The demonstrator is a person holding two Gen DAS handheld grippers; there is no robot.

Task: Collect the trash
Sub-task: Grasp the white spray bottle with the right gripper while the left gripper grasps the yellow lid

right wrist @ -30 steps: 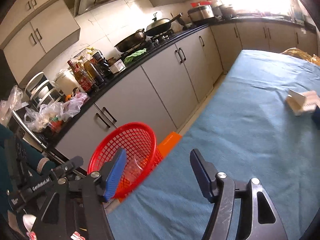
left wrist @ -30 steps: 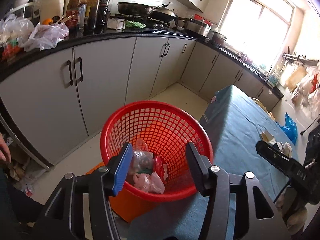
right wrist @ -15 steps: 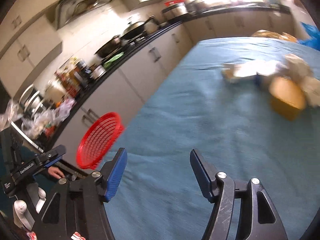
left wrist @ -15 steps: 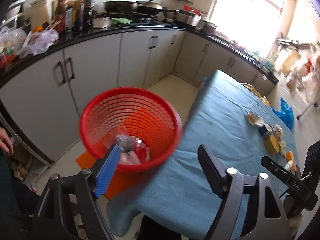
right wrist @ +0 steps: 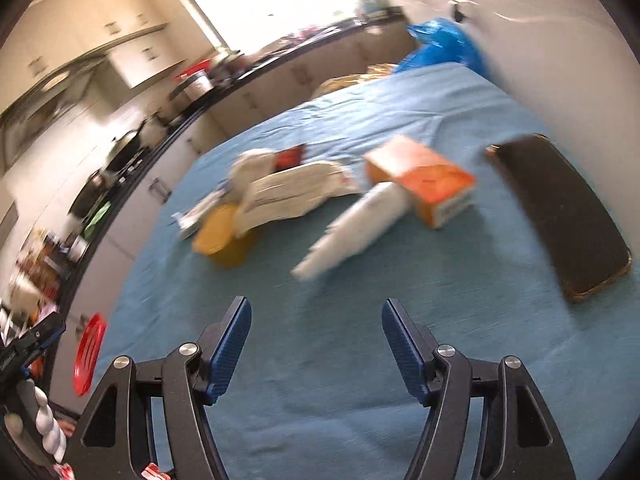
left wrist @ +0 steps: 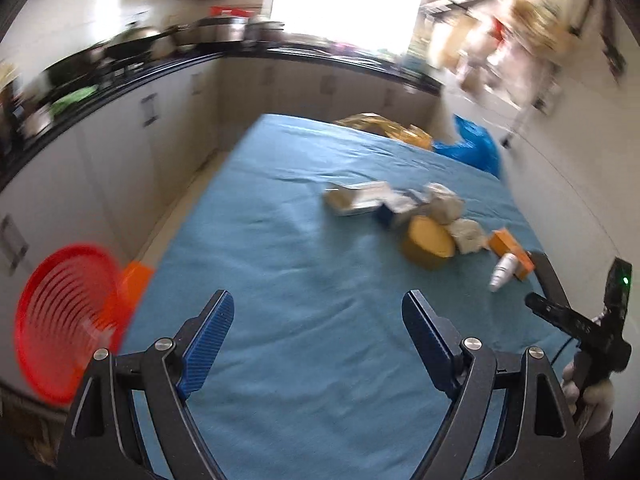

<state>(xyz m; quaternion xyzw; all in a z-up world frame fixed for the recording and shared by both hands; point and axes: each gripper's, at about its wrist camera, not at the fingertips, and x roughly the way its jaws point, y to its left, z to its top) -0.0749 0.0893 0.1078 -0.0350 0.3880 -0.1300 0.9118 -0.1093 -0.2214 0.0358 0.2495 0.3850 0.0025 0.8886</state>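
A pile of trash lies on the blue-covered table (left wrist: 280, 280): a yellow round tub (left wrist: 426, 242), an orange box (left wrist: 514, 250), a white tube (left wrist: 502, 276), cartons and crumpled paper. The right wrist view shows them closer: the white tube (right wrist: 356, 228), the orange box (right wrist: 424, 184), the yellow tub (right wrist: 220, 236). My left gripper (left wrist: 318, 336) is open and empty over the table's near part. My right gripper (right wrist: 316, 344) is open and empty, just short of the white tube. The red mesh basket (left wrist: 60, 320) stands off the table's left edge.
A black phone (right wrist: 560, 212) lies on the table right of the orange box. A blue plastic bag (left wrist: 472, 144) sits past the far right corner. Kitchen cabinets and a cluttered counter (left wrist: 100, 92) run along the left. A wall is at the right.
Both grippers have swung right, away from the red basket and toward the trash pile. The basket has slid to the left edge of both views. Both grippers stay open.
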